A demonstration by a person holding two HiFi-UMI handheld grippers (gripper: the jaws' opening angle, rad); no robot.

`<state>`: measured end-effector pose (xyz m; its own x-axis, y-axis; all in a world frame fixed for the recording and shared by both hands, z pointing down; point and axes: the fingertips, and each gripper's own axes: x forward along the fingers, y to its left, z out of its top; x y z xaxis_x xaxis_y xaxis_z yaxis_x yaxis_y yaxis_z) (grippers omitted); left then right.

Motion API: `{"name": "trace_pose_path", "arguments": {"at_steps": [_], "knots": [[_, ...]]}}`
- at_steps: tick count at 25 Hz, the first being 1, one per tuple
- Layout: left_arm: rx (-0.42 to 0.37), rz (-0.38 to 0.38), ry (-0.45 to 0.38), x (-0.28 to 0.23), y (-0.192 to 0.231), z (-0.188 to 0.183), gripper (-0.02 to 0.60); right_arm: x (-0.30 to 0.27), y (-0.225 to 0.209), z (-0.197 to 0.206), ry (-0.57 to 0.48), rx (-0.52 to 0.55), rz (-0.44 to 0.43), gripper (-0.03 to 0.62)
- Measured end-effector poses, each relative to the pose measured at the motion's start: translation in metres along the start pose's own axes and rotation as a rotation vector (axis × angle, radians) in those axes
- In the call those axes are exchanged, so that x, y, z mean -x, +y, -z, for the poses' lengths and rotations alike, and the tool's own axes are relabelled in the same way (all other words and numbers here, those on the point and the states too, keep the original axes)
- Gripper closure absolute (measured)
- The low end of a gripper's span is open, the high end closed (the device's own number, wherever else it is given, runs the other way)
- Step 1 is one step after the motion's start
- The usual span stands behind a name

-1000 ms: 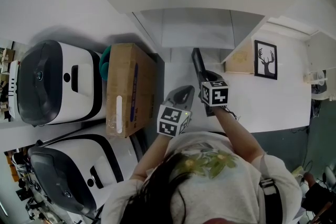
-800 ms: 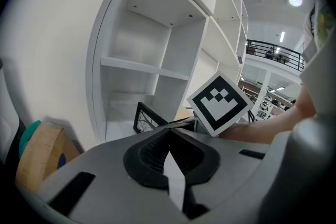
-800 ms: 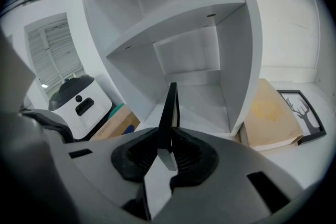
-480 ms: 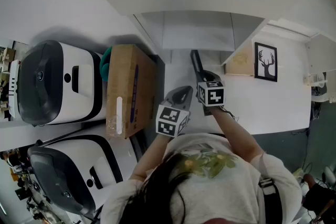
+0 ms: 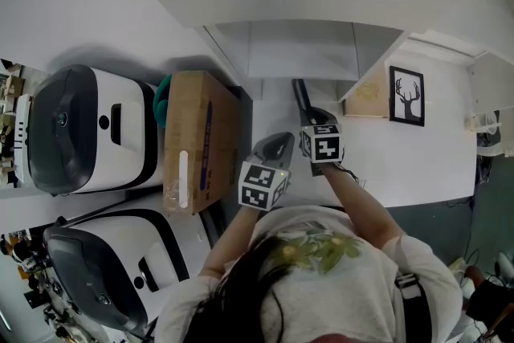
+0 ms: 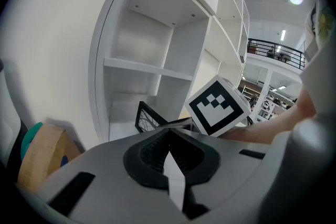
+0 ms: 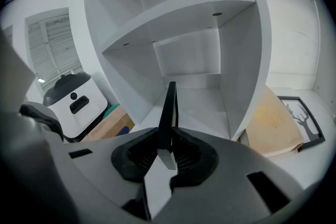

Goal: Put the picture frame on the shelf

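Observation:
A thin black picture frame [image 5: 302, 96] [image 7: 170, 105] stands edge-on, clamped at its near end in my right gripper [image 5: 312, 118] [image 7: 169, 136], which is shut on it. Its far end points into the bottom compartment [image 7: 202, 94] of the white shelf unit [image 5: 301, 48], just above the compartment floor. My left gripper [image 5: 283, 140] [image 6: 170, 131] hovers beside and slightly behind the right one, shut with nothing between its pads. In the left gripper view the frame [image 6: 148, 117] shows past the right gripper's marker cube [image 6: 216, 105].
A second picture with a deer print [image 5: 406, 91] [image 7: 302, 115] and a brown board [image 5: 368, 92] lean against the shelf's right side. Left of the shelf sit a cardboard box [image 5: 197, 136] and two white-and-black machines [image 5: 88, 128] [image 5: 112, 261].
My right gripper and the frame have drifted very slightly to the left and rolled a touch. The left gripper has stayed put.

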<state>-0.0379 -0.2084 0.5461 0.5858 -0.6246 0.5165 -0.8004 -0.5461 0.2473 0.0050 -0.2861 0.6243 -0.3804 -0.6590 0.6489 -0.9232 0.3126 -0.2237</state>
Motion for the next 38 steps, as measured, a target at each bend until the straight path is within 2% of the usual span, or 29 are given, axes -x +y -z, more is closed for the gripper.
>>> {"name": "trace_pose_path", "arguments": {"at_steps": [38], "knots": [[0.015, 0.003, 0.004, -0.008, 0.01, 0.0, 0.552, -0.022, -0.008, -0.018, -0.036, 0.029, 0.035, 0.507]]}}
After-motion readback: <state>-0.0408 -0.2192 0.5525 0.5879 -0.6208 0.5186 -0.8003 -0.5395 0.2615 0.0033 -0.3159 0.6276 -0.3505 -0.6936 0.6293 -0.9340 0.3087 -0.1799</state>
